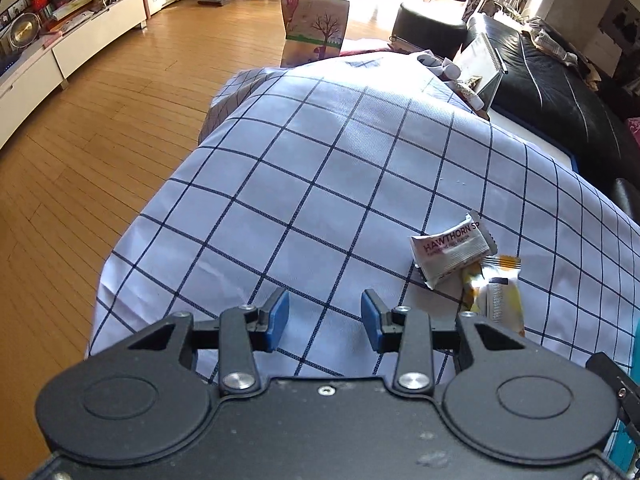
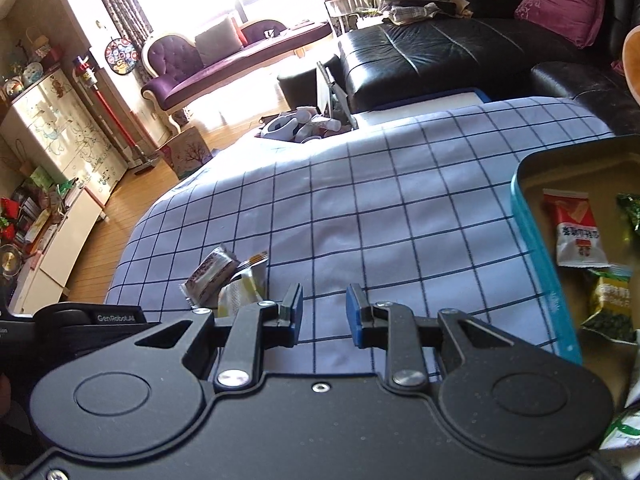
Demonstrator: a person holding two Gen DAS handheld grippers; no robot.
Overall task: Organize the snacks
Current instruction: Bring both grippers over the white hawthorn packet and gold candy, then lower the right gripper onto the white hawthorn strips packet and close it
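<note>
A white Hawthorn packet (image 1: pixel 450 250) and a yellow packet (image 1: pixel 496 290) lie touching each other on the checked cloth (image 1: pixel 320 168). My left gripper (image 1: pixel 325 318) hovers just left of them, open, with only cloth showing between its blue pads. The right wrist view has the same white packet (image 2: pixel 212 276) and yellow packet (image 2: pixel 244 290) to the left of my right gripper (image 2: pixel 325 313), which is open with nothing in it. A teal-rimmed tin (image 2: pixel 532 240) at the right holds a red-and-white packet (image 2: pixel 576 232) and green packets (image 2: pixel 612 300).
The cloth-covered table ends at a wooden floor (image 1: pixel 100 152) on the left. A black leather sofa (image 2: pixel 440 52) stands beyond the far edge. A bin of small bottles (image 2: pixel 304 124) and an upright notebook (image 1: pixel 480 64) sit at the table's far end.
</note>
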